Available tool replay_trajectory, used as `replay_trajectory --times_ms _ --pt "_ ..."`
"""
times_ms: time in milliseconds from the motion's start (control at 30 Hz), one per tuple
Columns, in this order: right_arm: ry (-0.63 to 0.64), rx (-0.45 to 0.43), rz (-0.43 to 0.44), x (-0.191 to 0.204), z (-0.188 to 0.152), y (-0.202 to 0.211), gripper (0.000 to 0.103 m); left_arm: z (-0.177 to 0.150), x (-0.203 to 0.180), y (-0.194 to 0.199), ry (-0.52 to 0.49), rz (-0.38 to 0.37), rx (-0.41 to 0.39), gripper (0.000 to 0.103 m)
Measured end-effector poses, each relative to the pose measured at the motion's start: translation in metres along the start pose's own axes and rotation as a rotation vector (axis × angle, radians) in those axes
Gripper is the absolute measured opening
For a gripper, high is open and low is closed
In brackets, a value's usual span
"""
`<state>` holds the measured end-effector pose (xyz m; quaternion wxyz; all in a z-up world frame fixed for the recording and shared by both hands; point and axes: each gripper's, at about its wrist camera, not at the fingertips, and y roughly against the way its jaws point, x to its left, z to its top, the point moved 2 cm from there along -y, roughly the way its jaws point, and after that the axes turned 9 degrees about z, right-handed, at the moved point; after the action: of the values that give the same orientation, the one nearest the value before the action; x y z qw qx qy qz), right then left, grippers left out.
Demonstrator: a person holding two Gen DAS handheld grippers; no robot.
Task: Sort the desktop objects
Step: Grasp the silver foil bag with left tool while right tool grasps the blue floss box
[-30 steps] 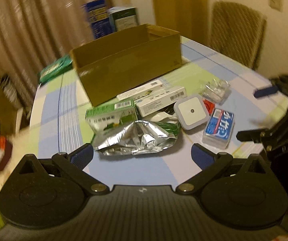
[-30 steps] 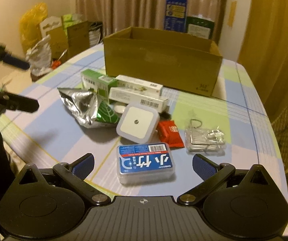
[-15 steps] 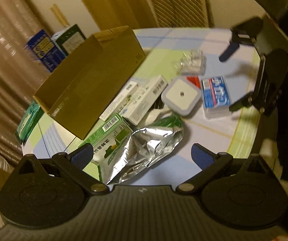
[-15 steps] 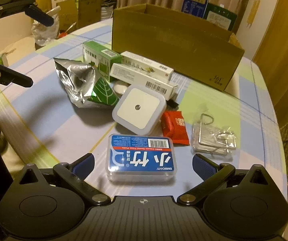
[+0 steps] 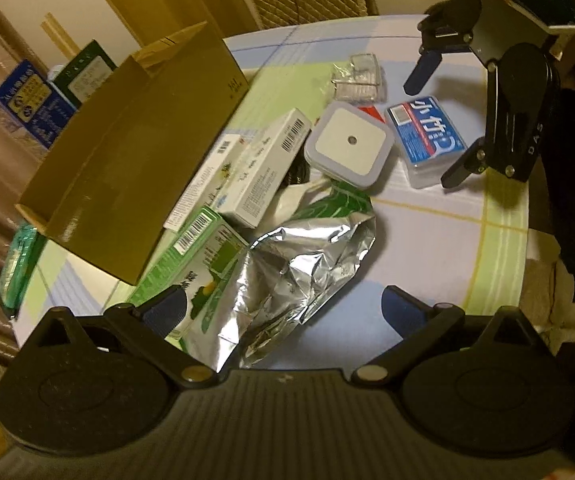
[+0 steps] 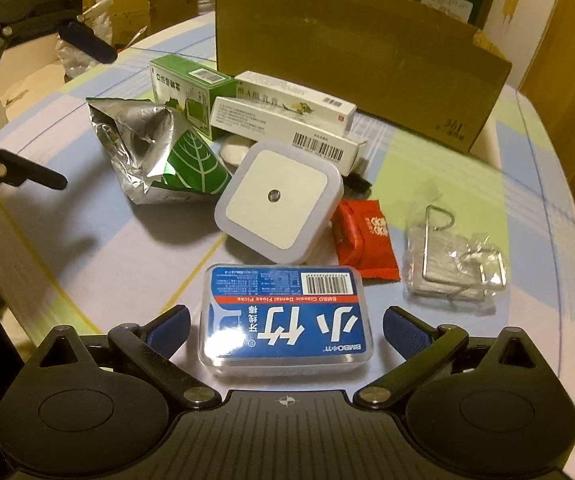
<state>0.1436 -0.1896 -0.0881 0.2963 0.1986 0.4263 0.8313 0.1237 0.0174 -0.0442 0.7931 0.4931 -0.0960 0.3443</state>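
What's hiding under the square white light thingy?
The white night light leans over a corner of the red packet. Behind it a small white object and something black peek out. What lies directly beneath stays covered.

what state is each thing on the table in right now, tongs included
left tongs: open, around the foil bag's end
right tongs: open, straddling the floss box
floss pick box: closed, flat
foil bag: torn open, crumpled
cardboard box: open top, upright
night light: unlit, tilted
red packet: sealed
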Motion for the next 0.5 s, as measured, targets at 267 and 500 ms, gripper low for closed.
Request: replay_trajectory --times_ms 267,500 --pt "-0.053 0.019 0.024 0.003 0.001 0.001 0.084 0.000 0.008 -0.022 -0.040 -0.048 -0.012 0.102" --pt "-0.056 0.028 0.049 0.015 -0.001 0.000 0.084 0.002 0.013 -0.050 -0.137 -0.134 -0.019 0.095"
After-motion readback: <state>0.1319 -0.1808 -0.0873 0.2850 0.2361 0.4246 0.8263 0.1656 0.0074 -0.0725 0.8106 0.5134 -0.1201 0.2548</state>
